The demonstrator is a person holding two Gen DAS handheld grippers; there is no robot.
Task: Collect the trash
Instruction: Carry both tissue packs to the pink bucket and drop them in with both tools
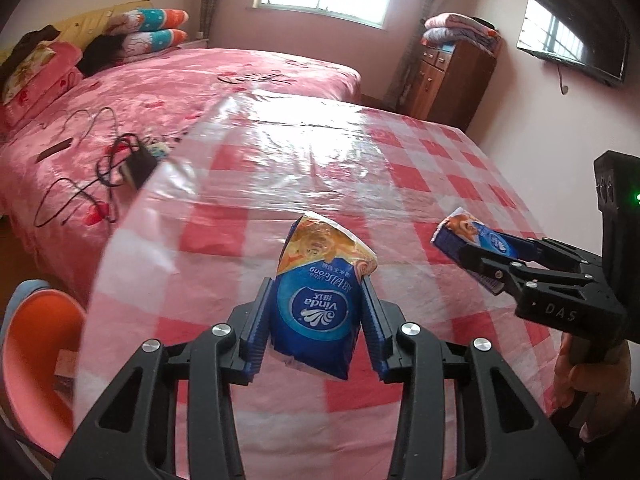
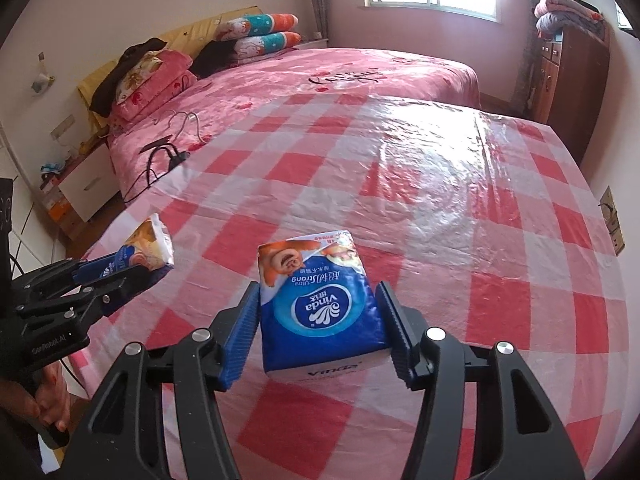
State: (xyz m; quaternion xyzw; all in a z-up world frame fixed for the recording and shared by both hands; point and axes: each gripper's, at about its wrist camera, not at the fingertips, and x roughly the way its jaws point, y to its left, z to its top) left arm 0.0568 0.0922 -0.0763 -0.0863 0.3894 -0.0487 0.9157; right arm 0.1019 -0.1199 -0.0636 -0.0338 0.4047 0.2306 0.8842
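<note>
Checked plastic tablecloth [image 2: 460, 184] covers the table in a bedroom, and lifted just above its near edge a crumpled tissue pack [image 1: 316, 304] is pinched by the left gripper [image 1: 316, 320], while a fuller tissue pack [image 2: 320, 304] is clamped by the right gripper [image 2: 320, 328]. Slippery wrappers are only squeezed at the sides, so either could be dropped if swung fast. No bin can be made out; the orange thing [image 1: 36, 360] at near left is cut off.
</note>
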